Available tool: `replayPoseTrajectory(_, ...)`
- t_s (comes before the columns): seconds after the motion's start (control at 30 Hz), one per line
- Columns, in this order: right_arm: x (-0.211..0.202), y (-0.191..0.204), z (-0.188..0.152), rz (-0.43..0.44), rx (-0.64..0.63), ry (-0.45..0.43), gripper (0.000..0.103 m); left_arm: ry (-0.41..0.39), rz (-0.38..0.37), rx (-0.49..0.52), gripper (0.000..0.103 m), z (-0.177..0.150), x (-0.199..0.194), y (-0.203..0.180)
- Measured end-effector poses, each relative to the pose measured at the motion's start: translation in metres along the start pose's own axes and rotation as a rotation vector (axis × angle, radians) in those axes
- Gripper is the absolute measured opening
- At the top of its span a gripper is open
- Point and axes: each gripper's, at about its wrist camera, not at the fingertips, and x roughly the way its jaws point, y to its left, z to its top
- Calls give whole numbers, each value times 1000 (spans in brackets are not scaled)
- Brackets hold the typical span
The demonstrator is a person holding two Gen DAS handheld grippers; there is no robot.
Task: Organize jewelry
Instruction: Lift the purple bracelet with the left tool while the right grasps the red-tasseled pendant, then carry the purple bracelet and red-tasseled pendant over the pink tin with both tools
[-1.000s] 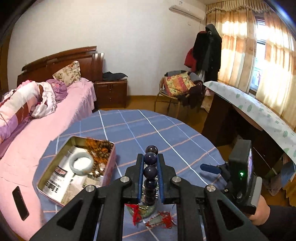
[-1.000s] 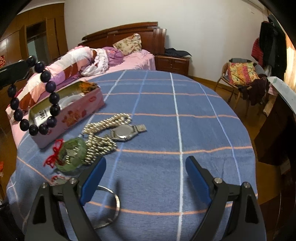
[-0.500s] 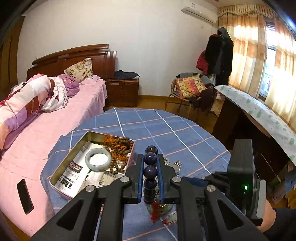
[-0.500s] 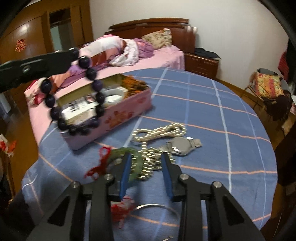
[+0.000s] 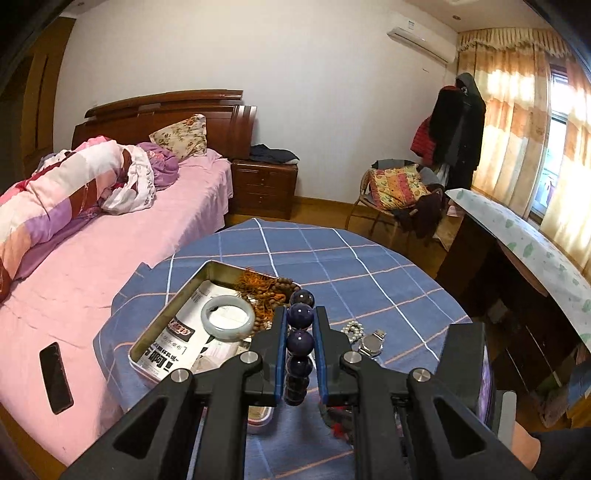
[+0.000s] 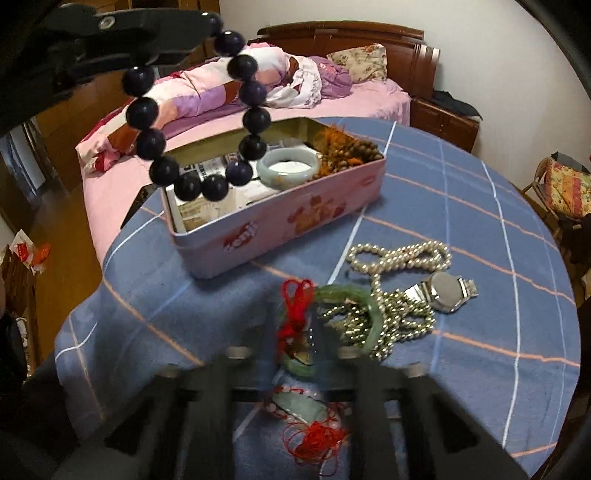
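My left gripper (image 5: 300, 325) is shut on a dark purple bead bracelet (image 5: 300, 341). In the right wrist view the bracelet (image 6: 255, 118) hangs as a loop from the left gripper (image 6: 218, 24) over the near end of the open pink tin (image 6: 280, 229). The right gripper (image 6: 299, 354) is blurred and low over the table. Its jaws stand closed on the near rim of a green jade bangle (image 6: 369, 314) tied with a red knot (image 6: 295, 295). A white jade bangle (image 6: 288, 166) and brown beads (image 6: 343, 147) lie in the tin.
A pearl necklace (image 6: 399, 254), a silver watch (image 6: 447, 288) and a jade pendant on red cord (image 6: 303, 406) lie on the blue checked tablecloth (image 6: 480, 206). A pink bed (image 5: 110, 258) with a phone (image 5: 55, 376) borders the table's left side. A desk (image 5: 517, 236) stands at the right.
The right gripper went from wide open to closed while moving in onto the green bangle. The left gripper carried the bead bracelet sideways to above the tin.
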Motion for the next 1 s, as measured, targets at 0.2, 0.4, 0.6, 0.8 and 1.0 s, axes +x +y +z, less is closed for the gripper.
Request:
replayPoseTrajectory(0.2,-21,-8,8,3,39,-74,8,-1,6,-18,13,1,-1,7)
replayPoseTrajectory(0.4,-43,-15,20,-16,54,-138,8,-9,11,-13,13,4,-4,8)
replayPoseTrajectory(0.6,-59,-25,33,-30,63,-188,8,-10,15,-7,13,7,-3,9)
replayPoseTrajectory(0.8,-66,-30,46,-38,58,-213,8,-12,25,-5,13,13,1,15)
replayPoseTrajectory(1.0,-68,-29,63,-34,36,-237,8,-14,48,2,13,23,7,25)
